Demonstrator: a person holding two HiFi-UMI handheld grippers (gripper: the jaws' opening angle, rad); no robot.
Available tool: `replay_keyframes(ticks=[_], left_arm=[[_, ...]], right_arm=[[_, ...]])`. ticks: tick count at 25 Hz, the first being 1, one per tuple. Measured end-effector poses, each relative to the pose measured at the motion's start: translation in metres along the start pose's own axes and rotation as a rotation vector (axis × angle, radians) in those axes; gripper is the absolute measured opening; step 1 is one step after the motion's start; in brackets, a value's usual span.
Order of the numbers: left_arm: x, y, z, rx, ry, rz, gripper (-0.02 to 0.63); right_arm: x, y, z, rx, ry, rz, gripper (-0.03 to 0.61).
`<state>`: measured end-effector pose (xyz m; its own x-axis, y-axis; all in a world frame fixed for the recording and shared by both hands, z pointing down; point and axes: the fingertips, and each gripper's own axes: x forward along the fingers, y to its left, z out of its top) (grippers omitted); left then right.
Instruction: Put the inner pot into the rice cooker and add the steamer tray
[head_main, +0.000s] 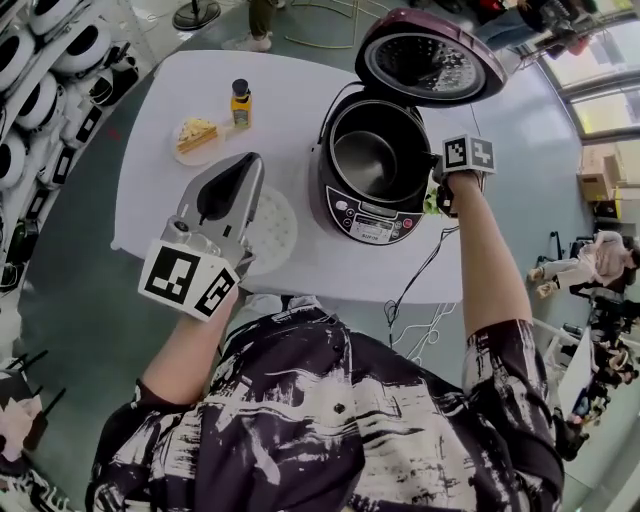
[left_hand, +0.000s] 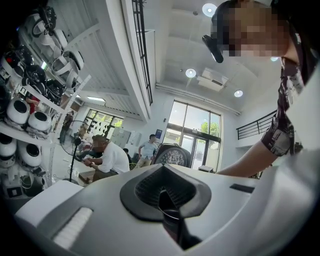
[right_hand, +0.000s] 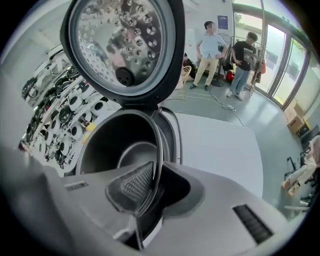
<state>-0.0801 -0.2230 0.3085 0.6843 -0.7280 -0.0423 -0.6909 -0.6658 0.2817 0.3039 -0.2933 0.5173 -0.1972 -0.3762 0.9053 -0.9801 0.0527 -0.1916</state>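
Observation:
The dark rice cooker (head_main: 372, 215) stands on the white table (head_main: 150, 170) with its lid (head_main: 430, 58) raised. The metal inner pot (head_main: 365, 155) sits inside the cooker. My right gripper (head_main: 437, 193) points down at the cooker's right side, shut on the pot's rim; in the right gripper view the rim (right_hand: 159, 150) runs between the pads of that gripper (right_hand: 150, 187). The white perforated steamer tray (head_main: 275, 232) lies flat on the table left of the cooker. My left gripper (head_main: 247, 162) hovers above the tray, held level. In its own view it (left_hand: 167, 200) is shut with nothing in it.
A plate with a piece of food (head_main: 197, 135) and a yellow bottle (head_main: 241, 105) stand at the table's far left. The cooker's cord (head_main: 415, 275) hangs over the near edge. Shelves of white devices (head_main: 40, 90) line the left. People (right_hand: 210, 47) stand beyond the table.

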Motion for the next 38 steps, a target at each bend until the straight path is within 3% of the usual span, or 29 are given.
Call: replay_keyframes(ticks=[7, 14, 17, 20, 24, 28, 30, 32, 35, 38], left_arm=[[0.007, -0.012, 0.000, 0.013, 0.006, -0.014, 0.005], [0.014, -0.026, 0.003, 0.028, 0.010, -0.033, 0.005], [0.019, -0.032, 0.006, 0.039, 0.007, -0.044, 0.005], [0.023, -0.035, 0.011, 0.056, 0.002, -0.053, 0.005], [0.023, -0.032, 0.016, 0.069, 0.003, -0.044, 0.005], [0.022, -0.026, 0.018, 0.077, -0.001, -0.030, 0.005], [0.018, -0.021, 0.021, 0.080, -0.009, -0.015, 0.005], [0.011, -0.011, 0.023, 0.080, -0.012, 0.009, 0.005], [-0.001, 0.005, 0.021, 0.077, -0.013, 0.042, 0.005], [-0.010, 0.018, 0.016, 0.069, -0.012, 0.065, 0.005]], right_arm=[[-0.008, 0.003, -0.014, 0.120, -0.054, 0.176, 0.052], [-0.062, 0.006, -0.013, 0.060, -0.165, 0.284, 0.015], [-0.109, 0.026, -0.002, -0.026, -0.247, 0.351, 0.014], [-0.165, 0.071, 0.007, -0.177, -0.337, 0.411, 0.011], [-0.226, 0.175, -0.001, -0.427, -0.487, 0.590, 0.008], [-0.248, 0.259, -0.041, -0.499, -0.604, 0.791, -0.002], [-0.240, 0.293, -0.071, -0.529, -0.573, 0.873, -0.002], [-0.210, 0.318, -0.110, -0.578, -0.472, 0.904, -0.002], [-0.136, 0.326, -0.165, -0.598, -0.287, 0.817, -0.002], [-0.060, 0.311, -0.196, -0.477, -0.149, 0.670, 0.000]])
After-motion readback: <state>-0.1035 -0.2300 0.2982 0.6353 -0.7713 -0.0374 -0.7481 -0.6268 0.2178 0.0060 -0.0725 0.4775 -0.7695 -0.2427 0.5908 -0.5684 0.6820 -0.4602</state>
